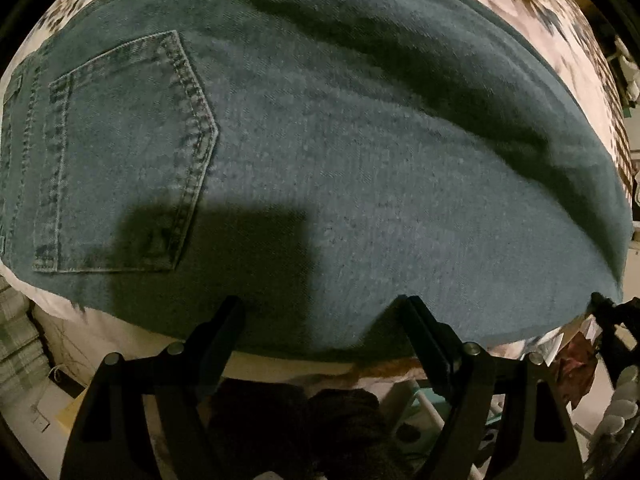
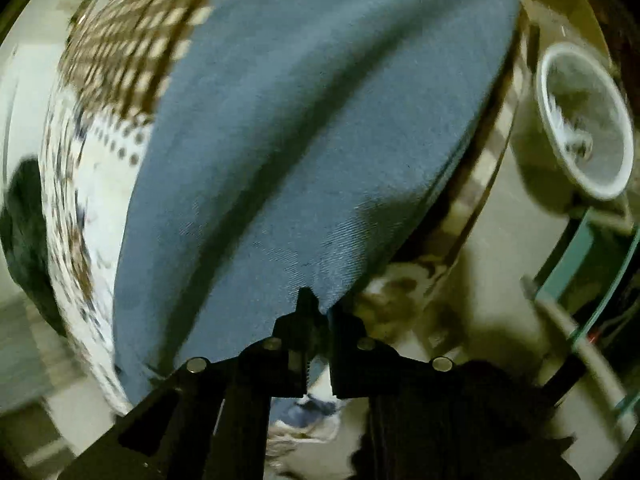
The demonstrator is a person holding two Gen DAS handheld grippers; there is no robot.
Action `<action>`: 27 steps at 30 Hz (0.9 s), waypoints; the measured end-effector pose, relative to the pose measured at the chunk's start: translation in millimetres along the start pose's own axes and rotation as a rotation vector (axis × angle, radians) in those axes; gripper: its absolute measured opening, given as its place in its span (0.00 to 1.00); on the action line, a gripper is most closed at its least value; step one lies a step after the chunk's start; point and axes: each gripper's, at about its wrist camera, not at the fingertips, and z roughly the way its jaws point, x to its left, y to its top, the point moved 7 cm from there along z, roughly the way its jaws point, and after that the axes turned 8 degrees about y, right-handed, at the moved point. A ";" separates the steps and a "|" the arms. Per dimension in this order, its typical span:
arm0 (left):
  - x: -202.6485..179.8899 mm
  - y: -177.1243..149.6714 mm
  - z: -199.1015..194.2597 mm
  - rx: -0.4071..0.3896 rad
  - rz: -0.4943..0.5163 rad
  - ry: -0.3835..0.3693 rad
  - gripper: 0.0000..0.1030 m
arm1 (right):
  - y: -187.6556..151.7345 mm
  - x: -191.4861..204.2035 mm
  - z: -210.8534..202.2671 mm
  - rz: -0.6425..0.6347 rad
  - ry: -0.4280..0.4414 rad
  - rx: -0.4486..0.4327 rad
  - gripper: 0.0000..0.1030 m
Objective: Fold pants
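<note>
Blue denim pants (image 1: 340,168) lie flat on a patterned bedcover, back pocket (image 1: 124,152) at the left. My left gripper (image 1: 320,312) is open, its fingers spread at the pants' near edge, with denim between them. In the right wrist view the pants (image 2: 300,140) stretch away with a long crease. My right gripper (image 2: 316,308) is shut on the pants' near corner and holds it. That gripper also shows at the far right of the left wrist view (image 1: 600,304), at the denim's corner.
The bedcover (image 1: 540,28) is white with brown and blue print and a checked band (image 2: 132,52). A white fan (image 2: 584,120) stands off the bed to the right. Floor clutter and a teal frame (image 2: 580,256) lie below the bed edge.
</note>
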 end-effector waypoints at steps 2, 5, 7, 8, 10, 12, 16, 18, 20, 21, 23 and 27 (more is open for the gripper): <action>-2.9 -8.1 0.8 0.012 0.005 0.004 0.78 | -5.1 5.6 -4.9 -0.028 -0.015 0.004 0.06; 4.4 -18.5 4.3 0.027 0.009 0.005 0.78 | -9.0 4.7 -7.0 -0.056 -0.037 0.028 0.05; 10.1 -24.8 5.2 0.039 0.010 0.001 0.78 | -9.5 2.1 -6.2 -0.064 -0.075 0.044 0.01; 11.8 -26.6 4.1 0.045 0.011 -0.001 0.78 | -9.5 -1.5 -2.3 -0.057 -0.089 0.069 0.02; 9.3 -27.0 -5.7 0.034 0.018 -0.012 0.78 | -6.3 -3.5 2.3 -0.059 -0.099 0.122 0.03; 3.7 -21.1 -22.5 0.005 0.031 -0.023 0.78 | -2.6 10.0 -6.8 -0.086 -0.078 0.143 0.13; -14.8 14.2 -52.2 -0.077 0.072 -0.065 0.78 | 5.9 59.4 -26.8 -0.150 -0.019 0.130 0.37; -29.1 38.0 -66.6 -0.136 0.098 -0.062 0.78 | 14.5 88.4 -24.4 -0.146 0.030 0.140 0.38; -40.4 63.3 -76.8 -0.186 0.109 -0.053 0.78 | 26.5 117.1 -17.0 -0.120 0.050 0.136 0.38; -45.1 73.9 -78.3 -0.201 0.114 -0.050 0.78 | 31.9 130.2 -11.6 -0.118 0.058 0.136 0.39; -42.9 90.7 -70.7 -0.207 0.118 -0.025 0.78 | 40.2 157.7 13.1 -0.136 0.026 0.185 0.40; -45.9 103.7 -36.7 -0.130 0.129 0.002 0.78 | 41.4 169.3 59.9 -0.109 -0.099 0.269 0.40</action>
